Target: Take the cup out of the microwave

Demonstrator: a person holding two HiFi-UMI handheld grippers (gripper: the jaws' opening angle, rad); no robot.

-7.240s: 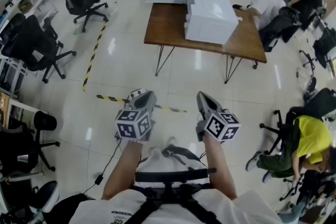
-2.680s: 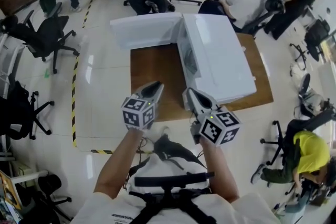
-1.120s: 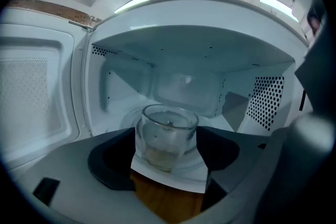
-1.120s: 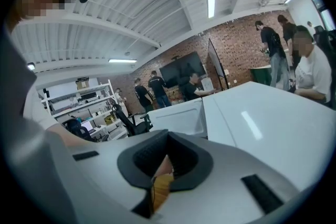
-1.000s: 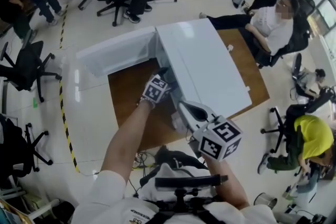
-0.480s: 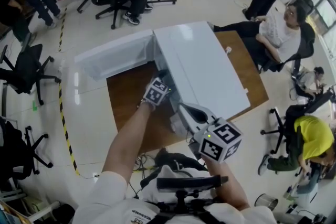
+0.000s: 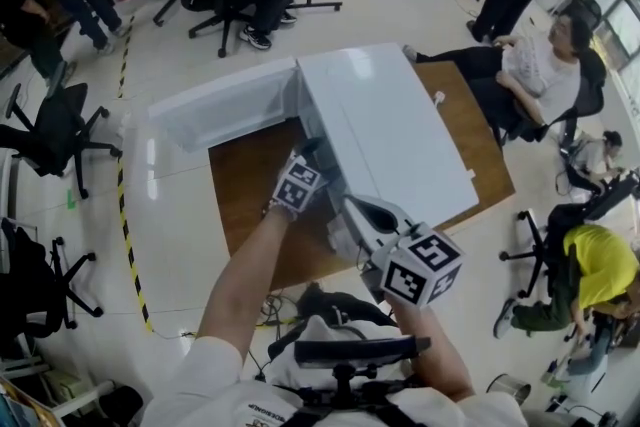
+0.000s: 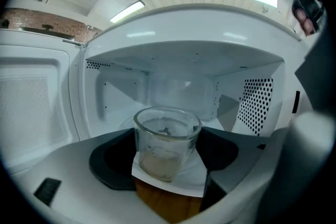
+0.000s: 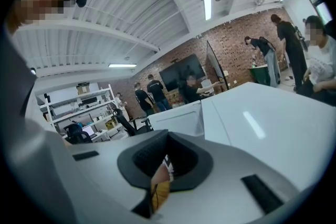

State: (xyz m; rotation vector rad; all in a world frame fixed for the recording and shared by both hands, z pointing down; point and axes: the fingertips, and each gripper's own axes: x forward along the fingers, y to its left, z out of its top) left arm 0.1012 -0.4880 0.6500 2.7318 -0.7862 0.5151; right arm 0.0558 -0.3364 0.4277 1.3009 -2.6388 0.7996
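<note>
A clear glass cup [image 8: 167, 141] stands between the dark pads of my left gripper [image 8: 169, 168], which is shut on it at the mouth of the white microwave [image 7: 385, 130]. The oven's cavity and perforated side wall fill the left gripper view behind the cup. From the head view the left gripper [image 7: 310, 157] reaches into the opening beside the door [image 7: 225, 105], which is swung open to the left; the cup is hidden there. My right gripper [image 7: 350, 208] hovers by the microwave's near corner, shut with nothing in it. In its own view the right gripper [image 9: 157, 186] shows only a thin slit.
The microwave sits on a wooden table [image 7: 250, 190]. A seated person [image 7: 545, 55] is close to the table's far right side, and others sit and stand behind. Office chairs [image 7: 45, 130] line the left; yellow-black tape [image 7: 128, 245] marks the floor.
I walked up to the table and my left gripper reached into the open microwave. Over the last half second it has drawn back slightly toward me; the right gripper has barely moved.
</note>
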